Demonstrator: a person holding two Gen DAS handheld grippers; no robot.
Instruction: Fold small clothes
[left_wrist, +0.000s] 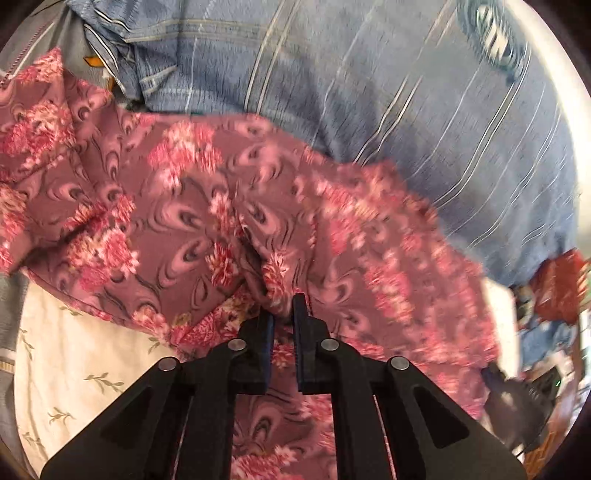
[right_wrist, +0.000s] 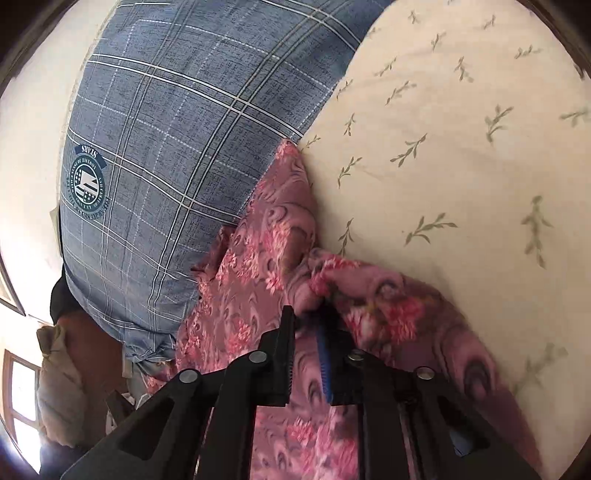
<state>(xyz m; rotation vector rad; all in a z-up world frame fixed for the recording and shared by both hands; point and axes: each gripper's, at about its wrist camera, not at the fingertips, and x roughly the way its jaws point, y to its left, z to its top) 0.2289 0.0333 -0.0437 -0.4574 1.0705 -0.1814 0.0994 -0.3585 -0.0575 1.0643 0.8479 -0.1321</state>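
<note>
A pink floral garment (left_wrist: 166, 192) lies crumpled across a cream leaf-print sheet (left_wrist: 74, 362) and against a blue plaid pillow (left_wrist: 369, 92). My left gripper (left_wrist: 283, 308) is shut on a bunched fold of this garment, and the cloth rises in a ridge from between its tips. In the right wrist view the same garment (right_wrist: 266, 258) runs along the seam between the pillow (right_wrist: 166, 147) and the sheet (right_wrist: 461, 147). My right gripper (right_wrist: 309, 316) is shut on a gathered corner of it, with cloth draped over the right finger (right_wrist: 328, 369).
The pillow carries a round printed badge (right_wrist: 84, 182). A beige cloth bundle (right_wrist: 55, 369) and a window (right_wrist: 22, 387) sit at the lower left of the right wrist view. Red fabric (left_wrist: 561, 288) and blurred dark clutter (left_wrist: 524, 402) lie at the right edge of the left wrist view.
</note>
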